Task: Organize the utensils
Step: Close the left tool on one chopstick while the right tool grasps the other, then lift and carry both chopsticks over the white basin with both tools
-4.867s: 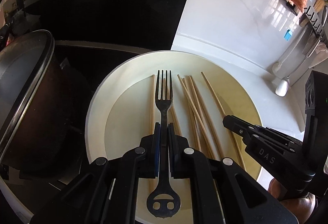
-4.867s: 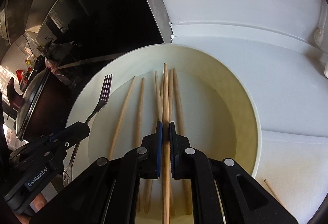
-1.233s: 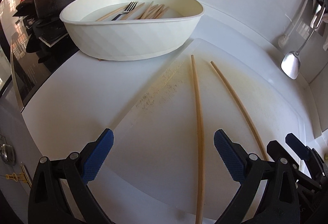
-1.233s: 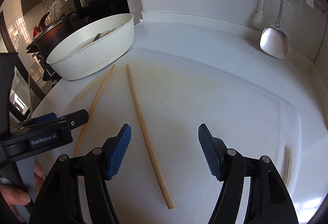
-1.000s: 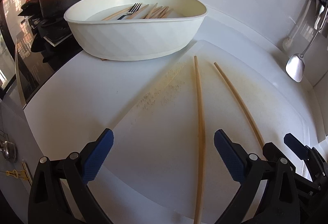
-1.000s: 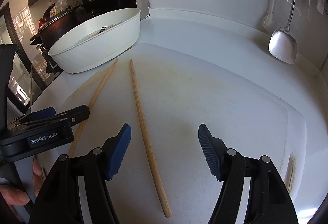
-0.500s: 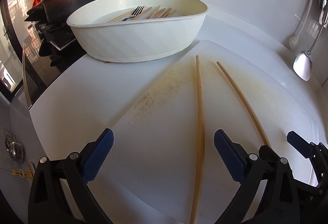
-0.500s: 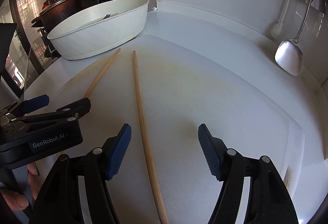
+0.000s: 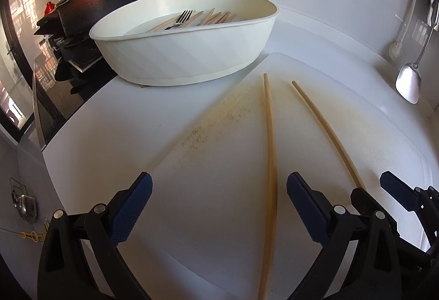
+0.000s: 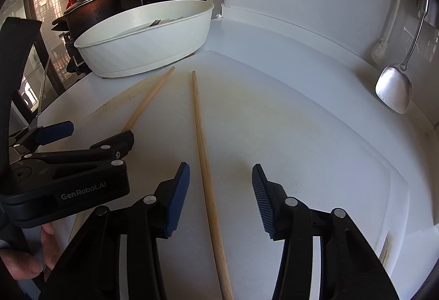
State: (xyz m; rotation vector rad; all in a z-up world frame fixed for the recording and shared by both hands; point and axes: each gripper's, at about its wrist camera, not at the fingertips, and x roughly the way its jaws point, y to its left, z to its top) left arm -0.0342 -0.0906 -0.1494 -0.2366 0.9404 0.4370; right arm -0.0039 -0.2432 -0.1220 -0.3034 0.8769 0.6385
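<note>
Chopsticks [image 9: 270,152] partly hidden, perhaps bowl-bound.

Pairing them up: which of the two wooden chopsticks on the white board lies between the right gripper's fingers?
The right-hand wooden chopstick, farther from the white bowl.

about five seconds ago the left gripper [image 9: 219,206] was clamped on the fork [image 9: 179,19] and the right gripper [image 10: 221,190] on a chopstick, both low over the white bowl [image 9: 192,53]. now both stand wide open and empty, drawn back from the bowl, over the white cutting board [image 9: 343,119] beside it. two chopsticks [image 9: 270,141] now lie apart on that board, tips toward the bowl. the fork lies inside the bowl among the remaining chopsticks [image 9: 216,17].
</note>
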